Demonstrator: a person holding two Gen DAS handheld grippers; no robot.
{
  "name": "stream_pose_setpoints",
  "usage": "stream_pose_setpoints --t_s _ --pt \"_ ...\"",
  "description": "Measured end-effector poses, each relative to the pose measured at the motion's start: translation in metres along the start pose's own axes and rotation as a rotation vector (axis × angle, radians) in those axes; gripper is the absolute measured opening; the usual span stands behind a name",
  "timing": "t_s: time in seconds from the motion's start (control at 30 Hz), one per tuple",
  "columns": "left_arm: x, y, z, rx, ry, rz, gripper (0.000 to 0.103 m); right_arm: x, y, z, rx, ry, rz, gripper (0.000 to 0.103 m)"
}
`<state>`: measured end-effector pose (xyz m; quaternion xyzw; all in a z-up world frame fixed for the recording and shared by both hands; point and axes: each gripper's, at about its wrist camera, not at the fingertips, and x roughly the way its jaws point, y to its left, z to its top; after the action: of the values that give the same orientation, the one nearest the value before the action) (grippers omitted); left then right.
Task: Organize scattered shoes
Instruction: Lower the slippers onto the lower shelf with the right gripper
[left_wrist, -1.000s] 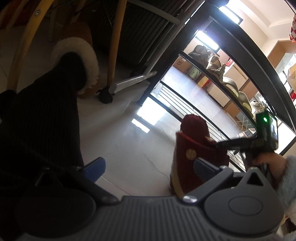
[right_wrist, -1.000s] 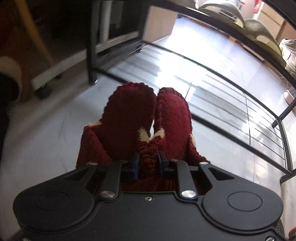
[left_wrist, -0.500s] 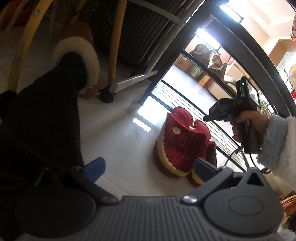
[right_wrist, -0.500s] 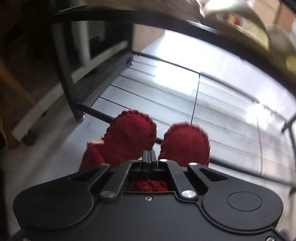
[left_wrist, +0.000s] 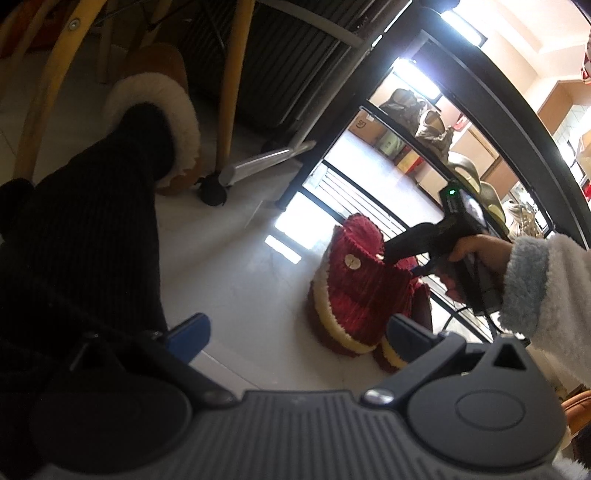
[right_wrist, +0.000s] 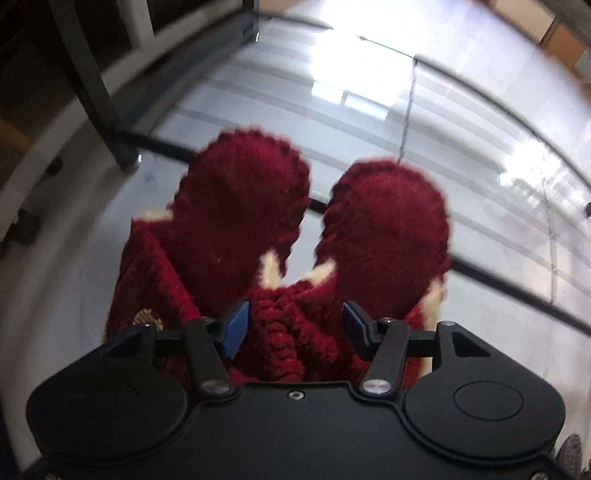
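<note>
1. A pair of red slippers (right_wrist: 295, 236) sits side by side on the floor (left_wrist: 236, 273), toes just at the bottom rail of the shoe rack (left_wrist: 373, 206).
2. The right gripper (right_wrist: 295, 325) is down at the slippers' heels; its jaws are spread, with the bunched red cuffs between the blue pads (right_wrist: 234, 326). I cannot tell whether the pads touch the fabric.
3. In the left wrist view a hand (left_wrist: 476, 254) in a fuzzy pale sleeve holds that gripper over the slippers' openings.
4. The left gripper (left_wrist: 295, 332) hangs above bare floor, jaws wide apart with nothing between them, short of the slippers.
5. A tan fur-lined boot (left_wrist: 162, 122) on a dark-trousered leg stands on the floor to the left, beside a wooden chair leg (left_wrist: 232, 88).
6. Other shoes (left_wrist: 428, 125) line the rack's upper shelf.
7. The right wrist view is blurred.
</note>
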<state>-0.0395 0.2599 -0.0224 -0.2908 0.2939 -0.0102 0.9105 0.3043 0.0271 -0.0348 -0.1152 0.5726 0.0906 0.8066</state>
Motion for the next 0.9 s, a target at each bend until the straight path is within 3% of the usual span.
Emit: stream_pose_setpoints --t_s 0.03,0.13,0.33,0.9 --pt "0.0 0.0 0.0 -0.002 0.0 -0.001 0.102 0.0 0.003 0.0 -0.019 0.002 0.004 0.039" --pt "0.0 0.001 0.001 -0.007 -0.001 -0.004 0.102 -0.005 0.012 0.0 -0.047 -0.014 -0.003 0.026" --pt "0.001 0.001 0.0 -0.007 -0.001 -0.002 0.103 -0.013 0.02 -0.007 -0.07 -0.132 -0.026 0.024" --pt "0.005 -0.002 0.0 0.003 0.005 0.024 0.103 -0.009 0.036 0.063 -0.084 -0.372 -0.147 0.024"
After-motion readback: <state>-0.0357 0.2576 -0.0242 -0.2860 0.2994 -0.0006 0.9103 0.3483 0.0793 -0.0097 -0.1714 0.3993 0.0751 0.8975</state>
